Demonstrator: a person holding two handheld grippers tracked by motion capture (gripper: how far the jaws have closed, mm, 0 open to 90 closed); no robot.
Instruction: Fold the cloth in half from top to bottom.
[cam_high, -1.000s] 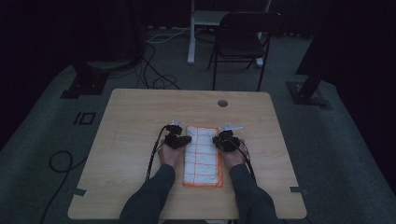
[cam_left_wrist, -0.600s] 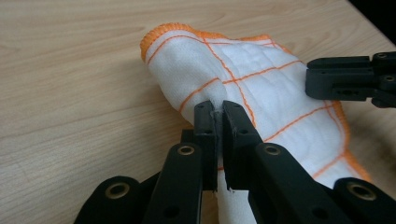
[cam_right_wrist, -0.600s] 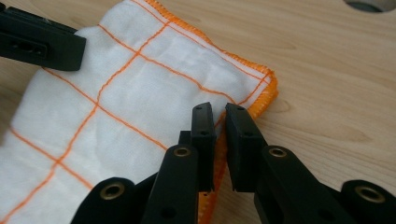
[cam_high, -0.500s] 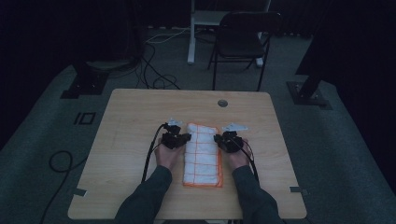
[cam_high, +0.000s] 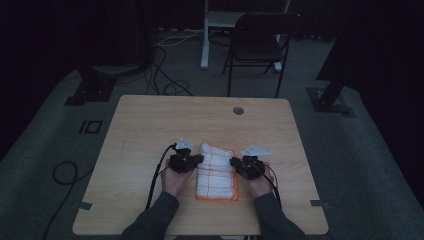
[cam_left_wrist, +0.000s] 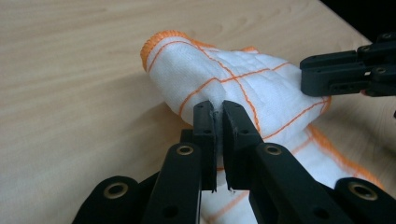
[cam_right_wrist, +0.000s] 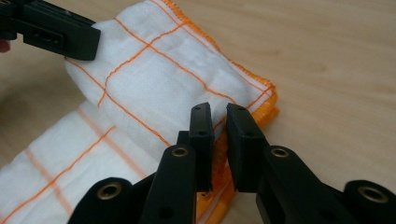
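- Folding a white cloth (cam_high: 217, 172) with orange grid lines and an orange hem looks like the work in hand; the cloth lies on the near middle of the wooden table (cam_high: 150, 125), between the person's two hands, its far end lifted and curled toward the near edge.
- The left gripper (cam_left_wrist: 219, 122) is clenched on a pinch of the cloth's left edge; in the left gripper view the fabric is squeezed thin between the two black jaws.
- The right gripper (cam_right_wrist: 219, 122) grips the right edge at the orange hem; in the right gripper view its jaws stand a little apart with the hem layers between them, so this hold looks the weaker of the two.
- Risk: the hem could slide out of the right jaws as the fold is carried over, because so little fabric sits between them; the fold would then drop crooked.
- Risk: if one hand travels faster than the other, the raised end would twist and the edges would not line up.
- Risk: a pull that is too hard could drag the whole cloth toward the near edge of the table.
- Containers: there is no bowl, box or tray on the table, so nothing is held in one; a round cable hole (cam_high: 238, 110) sits near the table's far edge.
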